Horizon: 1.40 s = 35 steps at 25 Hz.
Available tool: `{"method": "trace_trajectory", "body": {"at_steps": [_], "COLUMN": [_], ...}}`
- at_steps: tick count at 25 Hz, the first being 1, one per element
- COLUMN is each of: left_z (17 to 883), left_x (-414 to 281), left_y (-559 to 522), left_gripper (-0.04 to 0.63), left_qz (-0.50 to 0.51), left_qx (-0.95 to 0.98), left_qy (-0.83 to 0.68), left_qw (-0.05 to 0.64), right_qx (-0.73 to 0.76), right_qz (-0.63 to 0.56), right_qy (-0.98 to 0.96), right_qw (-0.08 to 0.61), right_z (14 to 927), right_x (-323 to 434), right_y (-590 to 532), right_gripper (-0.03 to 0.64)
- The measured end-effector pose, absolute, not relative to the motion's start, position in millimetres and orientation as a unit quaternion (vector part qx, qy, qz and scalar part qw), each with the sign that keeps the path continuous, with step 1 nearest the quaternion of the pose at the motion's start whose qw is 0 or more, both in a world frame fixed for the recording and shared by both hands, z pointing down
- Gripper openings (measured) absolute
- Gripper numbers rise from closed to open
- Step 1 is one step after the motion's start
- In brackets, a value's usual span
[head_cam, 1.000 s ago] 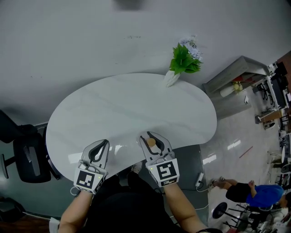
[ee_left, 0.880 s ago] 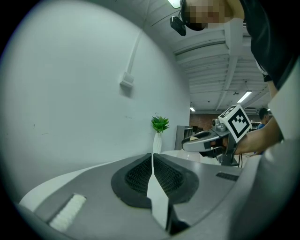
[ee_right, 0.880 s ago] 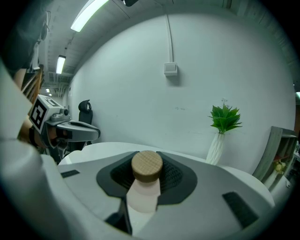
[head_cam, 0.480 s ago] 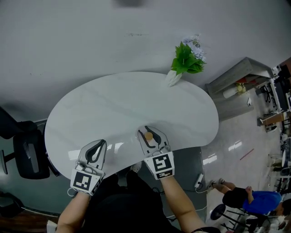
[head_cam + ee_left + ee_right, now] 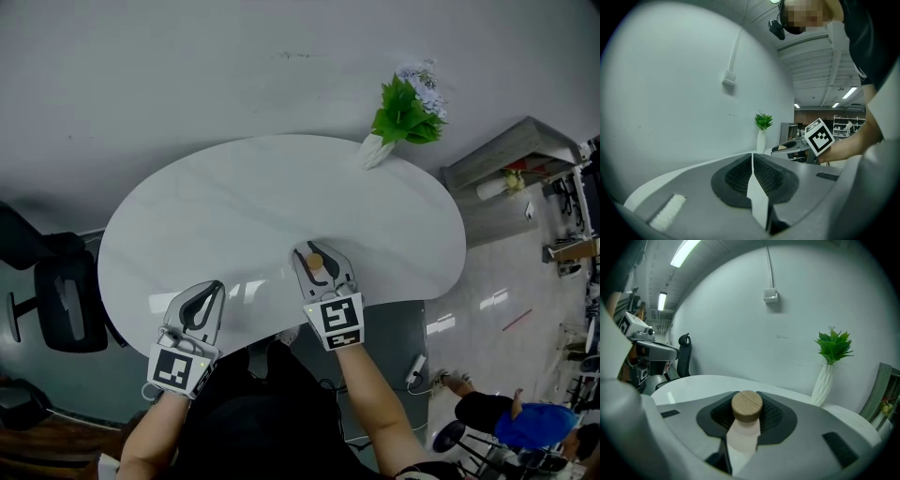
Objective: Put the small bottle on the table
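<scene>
The small bottle (image 5: 743, 427), pale with a round wooden cap (image 5: 316, 262), sits between the jaws of my right gripper (image 5: 317, 255), which is shut on it over the near edge of the white table (image 5: 262, 206). In the right gripper view the black pads (image 5: 776, 417) press on the bottle's neck just under the cap. My left gripper (image 5: 208, 292) hovers at the table's front left edge, shut with nothing in it; its pads (image 5: 740, 176) meet along one thin line in the left gripper view.
A white vase with green leaves (image 5: 403, 117) stands at the table's far right edge, also visible as the vase (image 5: 825, 378) in the right gripper view. A black office chair (image 5: 61, 305) stands left of the table. A grey shelf (image 5: 506, 164) stands to the right, and a person in blue (image 5: 511, 417) is on the floor at lower right.
My right gripper has carried the bottle a little forward over the table's near edge. The head view has shifted slightly. The left gripper has hardly moved.
</scene>
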<state>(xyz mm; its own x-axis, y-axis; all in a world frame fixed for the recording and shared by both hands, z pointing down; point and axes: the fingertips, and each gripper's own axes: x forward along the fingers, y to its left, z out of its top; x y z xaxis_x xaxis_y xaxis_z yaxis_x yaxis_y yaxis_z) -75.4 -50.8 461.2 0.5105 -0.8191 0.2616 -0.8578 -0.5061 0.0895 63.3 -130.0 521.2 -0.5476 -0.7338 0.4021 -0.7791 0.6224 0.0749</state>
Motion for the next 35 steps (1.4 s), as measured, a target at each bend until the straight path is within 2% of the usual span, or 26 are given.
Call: {"method": "trace_trajectory", "body": {"at_steps": [35], "left_z": [474], "left_x": [-88], "left_y": [-46], "left_gripper": [0.014], "left_qz": [0.115], "left_qx": [0.843], "left_qy": [-0.511], "left_qw": [0.120], "right_qx": [0.436], "right_qz": [0.093], "right_qy": [-0.863], "right_qw": [0.237], "right_z": [597], "right_x": [71], "right_y": [-169], "right_gripper": [0.101]}}
